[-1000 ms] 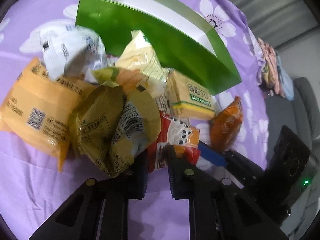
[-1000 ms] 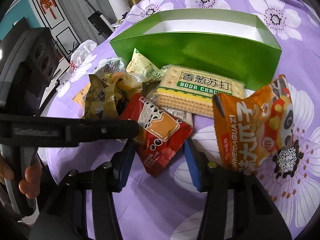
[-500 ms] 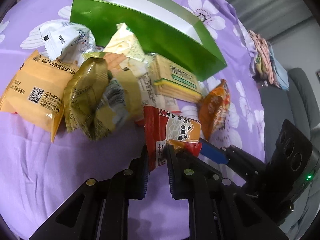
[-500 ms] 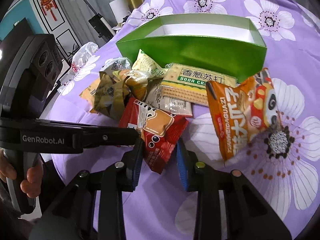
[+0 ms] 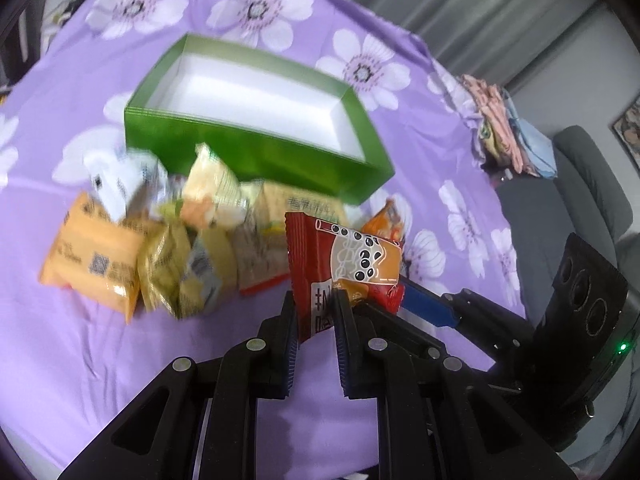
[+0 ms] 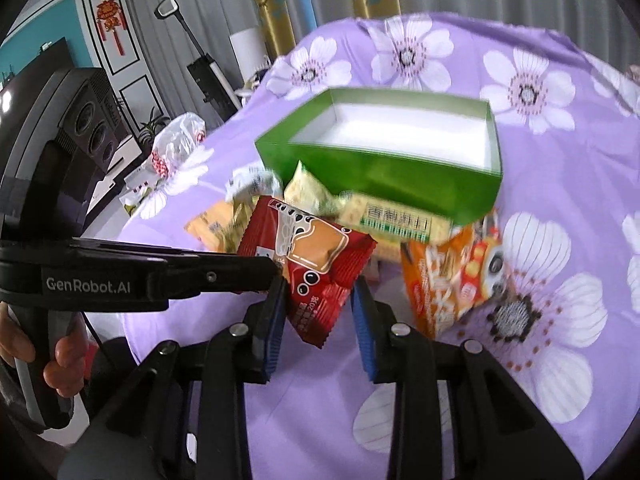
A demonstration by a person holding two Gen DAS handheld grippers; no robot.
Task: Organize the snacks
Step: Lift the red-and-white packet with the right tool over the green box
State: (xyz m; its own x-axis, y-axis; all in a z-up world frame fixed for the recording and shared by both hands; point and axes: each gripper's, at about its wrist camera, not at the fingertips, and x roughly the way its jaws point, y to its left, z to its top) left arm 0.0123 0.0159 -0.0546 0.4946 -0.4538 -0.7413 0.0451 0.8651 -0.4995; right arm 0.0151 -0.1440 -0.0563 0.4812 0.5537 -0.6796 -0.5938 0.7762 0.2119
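Barely begun, judging by the layout.

Table draped in a purple floral cloth (image 5: pixel 420 168), carrying everything. Toward its far side, a green box (image 5: pixel 256 148) with a white interior, completely empty in both views. Nothing sorted into it yet.

Along the box's near wall, a loose heap of snacks, touching and overlapping: an orange-yellow packet (image 5: pixel 94 268) at the left end of the pile, a crumpled olive-gold wrapper (image 5: pixel 166 272) just beside it, a white packet (image 5: pixel 120 184) behind those, a pale yellow pouch (image 5: pixel 212 188) leaning against the box wall, a soda cracker pack (image 6: pixel 400 222) lying flat at the box's foot, and an orange panda-print bag (image 6: pixel 452 276) at the right end. All of these left to do.

Smallest and nearest: a red bubble-tea snack packet (image 5: pixel 344 256), lifted clear of the cloth in front of the heap and pinched from two sides. Left tongs (image 5: pixel 316 312) clamped fully shut on its lower left edge. Right tongs (image 6: pixel 320 304) closed around its lower corner, narrow but not fully together, the packet squeezed between the blue pads.

Likely step in hand: carrying this first packet up and over the near wall into the box. Remaining afterwards, by this reading: every other snack in the pile.
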